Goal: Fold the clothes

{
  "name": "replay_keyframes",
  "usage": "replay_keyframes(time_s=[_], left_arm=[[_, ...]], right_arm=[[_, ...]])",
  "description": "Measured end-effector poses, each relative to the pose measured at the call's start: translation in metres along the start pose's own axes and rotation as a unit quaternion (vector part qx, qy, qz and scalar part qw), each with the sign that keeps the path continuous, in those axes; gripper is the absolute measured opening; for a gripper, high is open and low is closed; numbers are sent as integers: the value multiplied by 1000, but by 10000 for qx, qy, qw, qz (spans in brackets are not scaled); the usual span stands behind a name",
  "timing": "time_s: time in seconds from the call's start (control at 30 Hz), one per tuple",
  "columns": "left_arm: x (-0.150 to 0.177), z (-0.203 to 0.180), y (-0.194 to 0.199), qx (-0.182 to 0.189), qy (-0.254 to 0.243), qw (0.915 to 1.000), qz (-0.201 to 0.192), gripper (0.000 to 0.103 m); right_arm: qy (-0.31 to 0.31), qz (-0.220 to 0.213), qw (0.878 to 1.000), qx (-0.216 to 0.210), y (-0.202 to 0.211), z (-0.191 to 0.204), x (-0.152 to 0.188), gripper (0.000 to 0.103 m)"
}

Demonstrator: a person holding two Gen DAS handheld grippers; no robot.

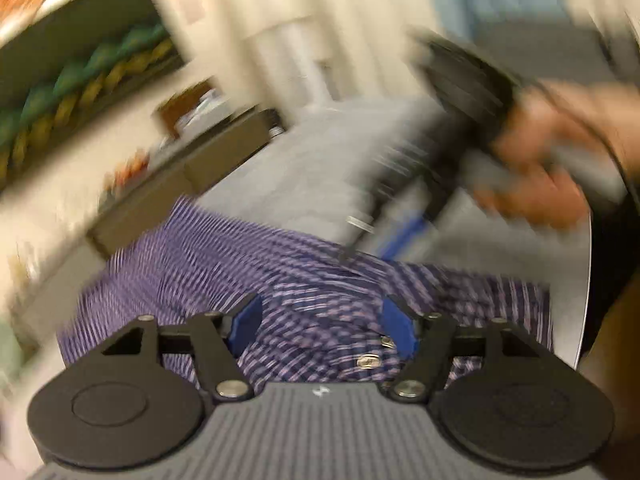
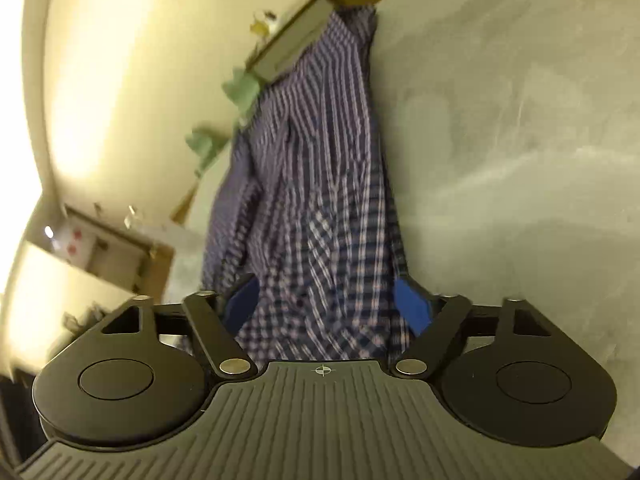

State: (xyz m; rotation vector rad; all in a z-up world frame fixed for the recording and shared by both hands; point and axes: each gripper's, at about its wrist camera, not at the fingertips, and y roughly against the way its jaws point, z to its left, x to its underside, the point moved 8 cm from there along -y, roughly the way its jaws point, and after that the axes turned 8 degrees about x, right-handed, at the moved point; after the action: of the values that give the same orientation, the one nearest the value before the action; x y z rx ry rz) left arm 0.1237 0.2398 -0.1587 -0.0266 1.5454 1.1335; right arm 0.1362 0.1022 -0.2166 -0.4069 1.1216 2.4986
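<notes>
A purple checked shirt (image 1: 248,272) lies on the grey table (image 1: 304,160), and two of its buttons (image 1: 370,360) show close to me. My left gripper (image 1: 320,320) hangs just over that button edge with its blue pads (image 1: 246,322) wide apart; it is open and holds nothing. A hand (image 1: 536,168) carries the right gripper (image 1: 372,244), blurred, at the shirt's far edge. In the right wrist view the shirt (image 2: 320,168) stretches away as a long strip, and the right gripper (image 2: 328,306) is open above its near end, the blue pads (image 2: 412,312) clear of the cloth.
The grey table (image 2: 500,160) runs wide to the right of the shirt, and its rounded edge (image 1: 588,280) drops off at the right. A dark ledge (image 1: 224,156) borders the table beyond the shirt. Pale green items (image 2: 240,88) sit past the shirt's left side.
</notes>
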Motion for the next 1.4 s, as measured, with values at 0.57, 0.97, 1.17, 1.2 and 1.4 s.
replay_keyframes(time_s=[0.57,0.97,1.17,1.2,1.4], left_arm=[[-37,188,-202,-1147,1807,9695,1193,0],[-29,240,-176,-1457,2930,9426,668,30],[-36,206,-195,-1015,2457,9607,795,56],[-34,201,-199,-1047,2331,9628,877,16],[-26,214,-188,-1299,2721,9501,801,2]], right_arm=[[1446,-510,9843,875,11,18,11,4],[2171,-496,9669,1241,-6,43,24,48],[2256,-664,9610,1456,0,44,27,51],[2293,-531,9617,1405,-3,46,31,28],[2805,-714,9507,1108,3,80,40,2]])
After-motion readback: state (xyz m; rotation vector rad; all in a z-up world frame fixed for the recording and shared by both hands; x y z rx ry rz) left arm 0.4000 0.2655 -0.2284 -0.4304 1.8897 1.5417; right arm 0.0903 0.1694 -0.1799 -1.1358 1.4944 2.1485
